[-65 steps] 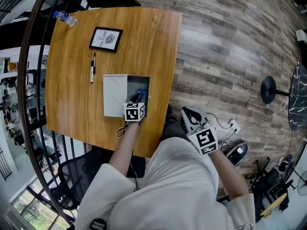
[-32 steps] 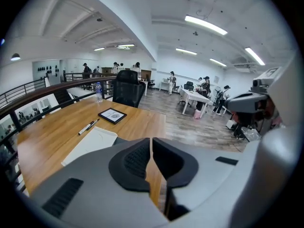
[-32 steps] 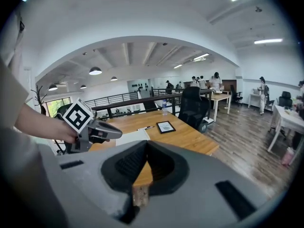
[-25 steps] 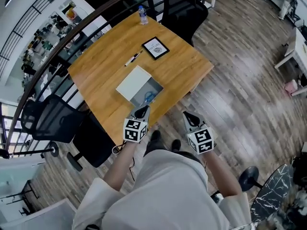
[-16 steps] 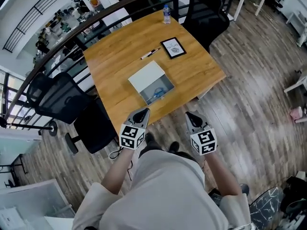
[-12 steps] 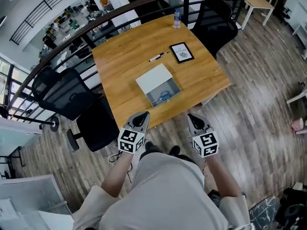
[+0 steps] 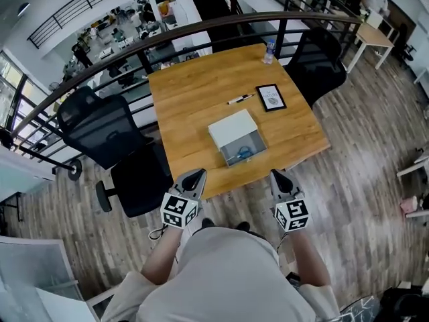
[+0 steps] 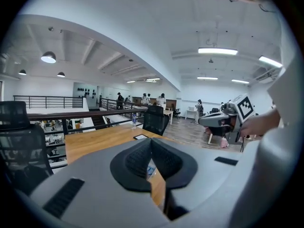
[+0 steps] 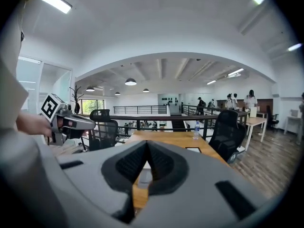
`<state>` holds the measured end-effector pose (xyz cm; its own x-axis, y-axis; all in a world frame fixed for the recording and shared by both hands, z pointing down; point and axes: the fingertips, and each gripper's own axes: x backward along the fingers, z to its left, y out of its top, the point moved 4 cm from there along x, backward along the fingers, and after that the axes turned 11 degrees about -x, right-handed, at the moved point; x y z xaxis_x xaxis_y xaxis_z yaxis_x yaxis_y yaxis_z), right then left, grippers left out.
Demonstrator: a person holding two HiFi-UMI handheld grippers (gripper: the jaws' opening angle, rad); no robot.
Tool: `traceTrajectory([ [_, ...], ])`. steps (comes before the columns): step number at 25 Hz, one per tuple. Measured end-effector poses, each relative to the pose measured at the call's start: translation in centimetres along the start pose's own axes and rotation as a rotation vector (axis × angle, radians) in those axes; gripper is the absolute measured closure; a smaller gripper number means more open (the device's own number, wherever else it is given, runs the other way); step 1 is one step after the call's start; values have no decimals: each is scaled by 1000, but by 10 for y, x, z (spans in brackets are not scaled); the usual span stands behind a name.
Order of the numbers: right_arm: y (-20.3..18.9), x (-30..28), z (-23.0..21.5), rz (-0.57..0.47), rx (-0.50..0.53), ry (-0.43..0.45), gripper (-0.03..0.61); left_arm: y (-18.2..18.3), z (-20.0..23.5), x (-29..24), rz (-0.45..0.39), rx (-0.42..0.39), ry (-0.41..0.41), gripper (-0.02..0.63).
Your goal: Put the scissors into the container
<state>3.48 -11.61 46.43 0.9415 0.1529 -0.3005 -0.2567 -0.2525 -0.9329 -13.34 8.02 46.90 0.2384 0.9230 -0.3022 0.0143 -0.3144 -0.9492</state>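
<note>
The blue-handled scissors point(image 7: 241, 155) lie inside the open part of the white container point(image 7: 231, 127), whose lid covers its far half, near the table's front edge. Both grippers hang over the floor in front of the table, well short of the container. My left gripper point(image 7: 198, 174) is shut and empty; in the left gripper view its pads point(image 8: 140, 156) meet with nothing between them. My right gripper point(image 7: 275, 174) is likewise shut and empty, its pads point(image 9: 158, 161) pressed together in the right gripper view.
On the wooden table point(image 7: 194, 106) lie a pen point(image 7: 239, 100), a framed card point(image 7: 271, 96) and a water bottle point(image 7: 269, 47). Black office chairs point(image 7: 100, 123) stand at the left and far right. A curved railing point(image 7: 134, 45) runs behind the table.
The person has stepped back from the table; the left gripper has left the container, and both grippers now hang off the near edge. The scissors stay in the container.
</note>
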Motion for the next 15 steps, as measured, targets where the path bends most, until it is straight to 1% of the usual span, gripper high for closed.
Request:
traceTrajectory([
  [6,13,-7,19,-47,12,-11,577,-4,21,15,-24,-6,-7,621],
  [15,16,-12,36,-47,13,-21,577,2,34,22,-60,-5,-32,621],
])
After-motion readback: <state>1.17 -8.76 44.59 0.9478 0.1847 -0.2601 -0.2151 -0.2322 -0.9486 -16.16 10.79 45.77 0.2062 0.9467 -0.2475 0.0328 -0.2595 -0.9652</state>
